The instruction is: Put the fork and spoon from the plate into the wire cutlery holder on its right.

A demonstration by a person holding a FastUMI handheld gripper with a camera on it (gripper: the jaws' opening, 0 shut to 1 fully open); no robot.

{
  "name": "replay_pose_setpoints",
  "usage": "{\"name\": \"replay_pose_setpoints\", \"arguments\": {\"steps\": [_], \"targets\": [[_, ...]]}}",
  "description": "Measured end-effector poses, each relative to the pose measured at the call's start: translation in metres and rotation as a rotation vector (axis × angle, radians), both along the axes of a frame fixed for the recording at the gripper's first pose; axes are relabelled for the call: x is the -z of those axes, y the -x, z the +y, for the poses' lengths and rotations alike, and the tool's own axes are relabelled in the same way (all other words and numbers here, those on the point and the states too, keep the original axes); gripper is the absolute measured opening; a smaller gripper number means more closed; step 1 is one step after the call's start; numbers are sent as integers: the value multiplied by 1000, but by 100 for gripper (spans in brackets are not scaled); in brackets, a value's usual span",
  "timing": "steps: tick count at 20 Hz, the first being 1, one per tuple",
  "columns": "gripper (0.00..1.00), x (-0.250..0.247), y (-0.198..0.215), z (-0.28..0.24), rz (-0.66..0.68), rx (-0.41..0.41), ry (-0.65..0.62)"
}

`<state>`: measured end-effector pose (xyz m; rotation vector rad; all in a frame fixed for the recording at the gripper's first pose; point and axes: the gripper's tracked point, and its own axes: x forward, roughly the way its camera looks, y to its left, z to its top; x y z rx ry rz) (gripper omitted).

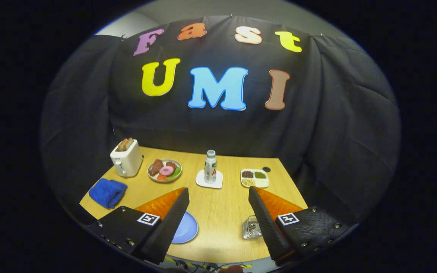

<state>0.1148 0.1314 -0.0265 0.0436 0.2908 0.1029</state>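
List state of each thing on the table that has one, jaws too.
gripper: jaws wide open, holding nothing
blue plate: flat on table, partly behind the left jaw
wire cutlery holder: upright, partly behind the right jaw
bottle: upright on white coaster, capped
toaster: bread sticking up from slots
blue cloth: bunched

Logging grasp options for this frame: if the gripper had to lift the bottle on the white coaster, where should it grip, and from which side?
Probably the round body of the bottle below the cap, coming level from the near side. It stands upright on the coaster, beyond the open gripper, with free table on either flank for the fingers.
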Motion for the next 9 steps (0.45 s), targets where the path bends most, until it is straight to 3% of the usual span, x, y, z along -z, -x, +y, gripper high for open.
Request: {"name": "replay_pose_setpoints", "arguments": {"steps": [5, 9], "targets": [[97, -48, 9, 9, -246, 24, 61], [97, -54, 12, 30, -290, 58, 36]]}}
